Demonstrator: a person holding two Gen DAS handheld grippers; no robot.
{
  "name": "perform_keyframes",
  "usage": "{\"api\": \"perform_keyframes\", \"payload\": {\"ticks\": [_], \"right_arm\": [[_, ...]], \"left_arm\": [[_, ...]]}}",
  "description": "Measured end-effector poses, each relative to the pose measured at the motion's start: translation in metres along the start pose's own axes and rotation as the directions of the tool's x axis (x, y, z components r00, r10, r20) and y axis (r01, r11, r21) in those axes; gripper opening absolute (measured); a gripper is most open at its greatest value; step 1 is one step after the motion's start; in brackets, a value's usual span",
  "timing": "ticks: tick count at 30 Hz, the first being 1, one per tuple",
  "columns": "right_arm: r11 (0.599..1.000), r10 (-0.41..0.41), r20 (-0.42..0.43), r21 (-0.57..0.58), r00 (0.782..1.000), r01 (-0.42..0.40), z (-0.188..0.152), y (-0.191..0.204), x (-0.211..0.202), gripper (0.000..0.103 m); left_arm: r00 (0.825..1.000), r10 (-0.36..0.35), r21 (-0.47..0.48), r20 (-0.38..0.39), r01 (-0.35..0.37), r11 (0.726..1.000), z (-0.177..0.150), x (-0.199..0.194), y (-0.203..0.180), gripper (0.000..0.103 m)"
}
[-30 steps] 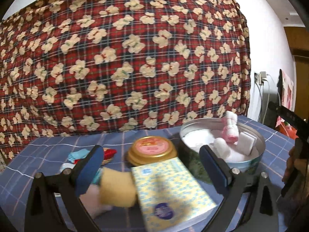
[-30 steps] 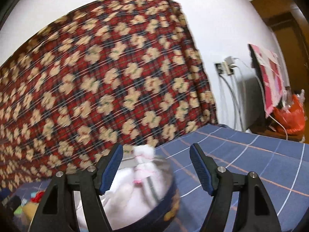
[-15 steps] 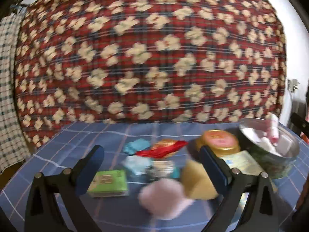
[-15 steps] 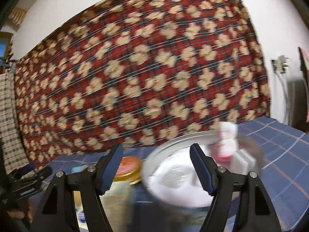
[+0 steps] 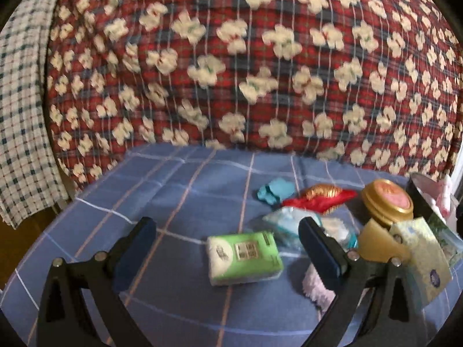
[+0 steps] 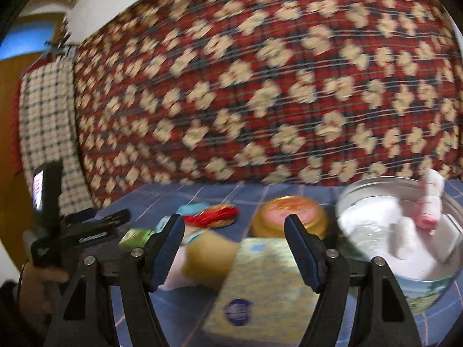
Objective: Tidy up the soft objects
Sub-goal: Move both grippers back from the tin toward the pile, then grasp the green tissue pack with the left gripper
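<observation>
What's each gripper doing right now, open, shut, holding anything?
Left gripper: open, holding nothing, above the green tissue pack.
Right gripper: open, holding nothing.

Both views were dim, warm indoor light, no hard shadows or glare. Strong fisheye: black vignette in all corners, the blanket [image 5: 249,66] bulged and its edges curved. Left wrist view was mildly soft; green pack [image 5: 244,257] readable as a shape, print on it not legible. Right wrist view was heavily motion-blurred: blanket pattern smeared diagonally, yellow pack [image 6: 260,283] and tin [image 6: 428,286] smeared near the bed's right edge. Both grippers' fingers [image 6: 167,251] stayed sharp. Blue glow in the right view's top-left corner.
</observation>
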State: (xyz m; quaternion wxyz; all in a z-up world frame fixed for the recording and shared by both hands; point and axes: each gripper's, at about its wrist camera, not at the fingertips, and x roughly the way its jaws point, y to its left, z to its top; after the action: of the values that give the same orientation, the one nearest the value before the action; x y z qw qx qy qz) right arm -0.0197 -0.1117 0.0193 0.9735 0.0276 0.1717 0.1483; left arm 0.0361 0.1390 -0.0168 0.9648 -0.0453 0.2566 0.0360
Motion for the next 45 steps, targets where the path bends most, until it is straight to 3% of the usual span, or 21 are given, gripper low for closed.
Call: {"api": "perform_keyframes", "payload": {"ticks": [6, 10, 15, 16, 18, 20, 24, 30, 34, 40, 43, 45], "right_arm": [[0.998, 0.036, -0.089, -0.056, 0.995, -0.042, -0.005, 0.009, 0.015, 0.073], [0.995, 0.030, -0.141, -0.092, 0.990, -0.044, -0.007, 0.014, 0.026, 0.073], [0.989, 0.011, -0.156, -0.141, 0.988, -0.033, -0.007, 0.020, 0.032, 0.073], [0.988, 0.006, -0.157, -0.149, 0.988, -0.030, -0.008, 0.021, 0.032, 0.073], [0.987, 0.003, -0.159, -0.157, 0.987, -0.028, -0.008, 0.022, 0.033, 0.073], [0.988, 0.000, -0.156, -0.153, 0.988, -0.024, -0.008, 0.021, 0.032, 0.073], [0.988, -0.006, -0.160, -0.154, 0.987, -0.019, -0.008, 0.019, 0.032, 0.073], [0.985, 0.005, -0.181, -0.167, 0.983, -0.035, -0.009, 0.024, 0.035, 0.071], [0.968, -0.009, -0.190, -0.248, 0.982, -0.039, -0.009, 0.039, 0.041, 0.070], [0.946, -0.103, -0.320, -0.323, 0.942, -0.006, -0.023, 0.043, 0.076, 0.069], [0.930, -0.135, -0.306, -0.368, 0.942, 0.013, -0.023, 0.049, 0.080, 0.069], [0.927, -0.130, -0.315, -0.375, 0.940, 0.003, -0.023, 0.050, 0.084, 0.045]], "left_arm": [[0.993, -0.021, -0.012, -0.113, 0.019, 1.000, -0.004, 0.017, -0.001, 0.100], [0.976, -0.027, -0.030, -0.215, 0.021, 0.999, -0.006, 0.037, -0.003, 0.100], [0.958, -0.016, 0.003, -0.287, 0.018, 1.000, -0.010, 0.052, -0.012, 0.099], [0.953, -0.015, 0.006, -0.303, 0.018, 1.000, -0.011, 0.055, -0.014, 0.097], [0.945, -0.028, -0.015, -0.326, 0.024, 1.000, -0.011, 0.061, -0.010, 0.076], [0.932, -0.061, -0.052, -0.356, 0.045, 0.998, -0.013, 0.067, -0.004, 0.071], [0.935, -0.078, -0.051, -0.345, 0.065, 0.997, -0.013, 0.064, -0.005, 0.068], [0.968, -0.103, -0.133, -0.231, 0.073, 0.988, -0.008, 0.044, 0.011, 0.068], [0.986, -0.084, -0.156, -0.144, 0.062, 0.986, -0.004, 0.031, 0.016, 0.068], [0.998, -0.069, -0.133, 0.003, 0.068, 0.989, 0.004, 0.006, 0.016, 0.068], [0.997, -0.081, -0.116, 0.017, 0.082, 0.990, 0.005, 0.004, 0.012, 0.069], [0.996, -0.085, -0.103, 0.016, 0.086, 0.991, 0.006, 0.004, 0.009, 0.069]]}}
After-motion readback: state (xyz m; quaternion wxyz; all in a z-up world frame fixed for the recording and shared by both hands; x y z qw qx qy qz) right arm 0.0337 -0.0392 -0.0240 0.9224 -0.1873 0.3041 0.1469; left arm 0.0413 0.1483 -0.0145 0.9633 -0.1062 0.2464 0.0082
